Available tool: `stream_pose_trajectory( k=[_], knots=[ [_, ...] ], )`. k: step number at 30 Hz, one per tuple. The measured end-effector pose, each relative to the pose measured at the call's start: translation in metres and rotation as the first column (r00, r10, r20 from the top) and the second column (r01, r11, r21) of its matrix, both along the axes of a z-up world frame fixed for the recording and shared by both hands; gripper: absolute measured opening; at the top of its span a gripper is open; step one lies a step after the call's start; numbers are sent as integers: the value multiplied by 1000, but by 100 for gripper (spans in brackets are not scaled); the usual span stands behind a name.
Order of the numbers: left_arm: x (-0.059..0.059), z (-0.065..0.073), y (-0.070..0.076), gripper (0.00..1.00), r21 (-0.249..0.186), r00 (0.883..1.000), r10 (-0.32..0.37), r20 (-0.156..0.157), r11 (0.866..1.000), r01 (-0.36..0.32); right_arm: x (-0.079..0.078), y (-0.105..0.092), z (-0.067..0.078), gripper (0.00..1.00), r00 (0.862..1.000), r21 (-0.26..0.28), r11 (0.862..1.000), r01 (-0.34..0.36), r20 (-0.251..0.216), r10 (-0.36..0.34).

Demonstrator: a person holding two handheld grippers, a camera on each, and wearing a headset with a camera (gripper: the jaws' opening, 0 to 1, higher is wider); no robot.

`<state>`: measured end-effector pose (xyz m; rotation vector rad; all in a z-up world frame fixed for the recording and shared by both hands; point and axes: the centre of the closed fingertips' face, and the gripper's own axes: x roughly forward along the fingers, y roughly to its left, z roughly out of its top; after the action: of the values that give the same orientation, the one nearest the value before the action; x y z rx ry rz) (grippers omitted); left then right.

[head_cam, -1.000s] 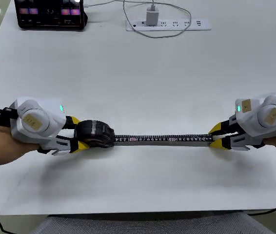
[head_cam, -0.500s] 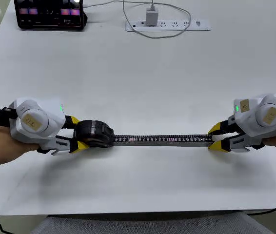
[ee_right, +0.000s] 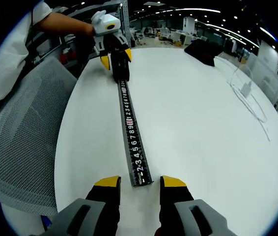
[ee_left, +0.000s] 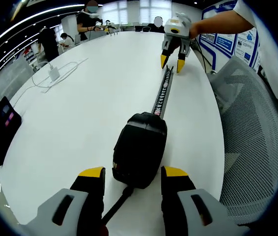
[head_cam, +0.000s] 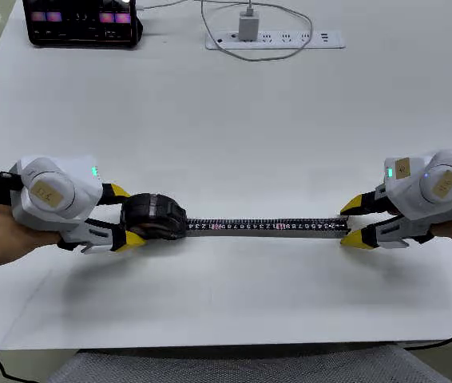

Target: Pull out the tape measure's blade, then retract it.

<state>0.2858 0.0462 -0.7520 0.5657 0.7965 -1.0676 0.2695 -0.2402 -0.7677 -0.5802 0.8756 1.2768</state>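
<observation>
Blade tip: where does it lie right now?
In the head view, the blade tip lies on the table at right, between yellow tips of the open right gripper.

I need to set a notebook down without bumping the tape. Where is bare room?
Widest bare patch: mid-table, between the power strip and the blade. A narrower strip lies between the blade and the table's near edge. Crowded: the line from the left gripper and tape measure along the blade to the right gripper, and the far edge by the dark device.
</observation>
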Motion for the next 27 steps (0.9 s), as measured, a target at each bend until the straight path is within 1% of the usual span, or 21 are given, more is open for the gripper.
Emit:
stream_pose_trajectory(
  k=[1,2,3,5,7,9,11,12,13,17,19,27],
  knots=[
    [0,0,-1,45,-5,1000,6,-5,1000,-6,-1,1,1,31,1000,9,1000,5,-13,-5],
    [0,1,-1,48,-7,1000,10,-6,1000,-10,0,-1,1,32,1000,-2,1000,-2,-1,2],
    [0,1,-1,49,-11,1000,12,-2,1000,-12,1,0,0,36,1000,-4,1000,0,2,0],
    [0,3,-2,50,-19,1000,15,-5,1000,-15,-1,1,1,40,1000,-2,1000,13,-9,-13],
    [0,5,-2,54,-23,1000,23,-1,999,-23,0,2,2,42,1000,2,1000,16,-4,-15],
    [0,8,-2,56,-30,999,33,2,999,-33,1,3,3,47,1000,6,1000,26,-3,-26],
    [0,10,-2,60,-36,999,43,7,998,-42,1,2,3,50,999,1,999,37,-4,-37],
    [0,11,-1,62,-38,999,48,11,998,-48,1,3,3,53,999,1,999,43,0,-43],
    [-1,12,-1,63,-38,999,52,14,998,-51,1,3,3,54,999,2,999,47,-5,-47],
    [-4,16,0,67,-59,997,74,12,996,-73,0,3,7,56,998,9,998,60,0,-60],
    [-4,17,1,68,-62,996,88,21,994,-87,-2,3,8,58,998,7,998,63,5,-63],
    [-10,24,5,72,-83,992,126,29,989,-124,-5,1,14,62,994,25,994,107,20,-108]
  ],
)
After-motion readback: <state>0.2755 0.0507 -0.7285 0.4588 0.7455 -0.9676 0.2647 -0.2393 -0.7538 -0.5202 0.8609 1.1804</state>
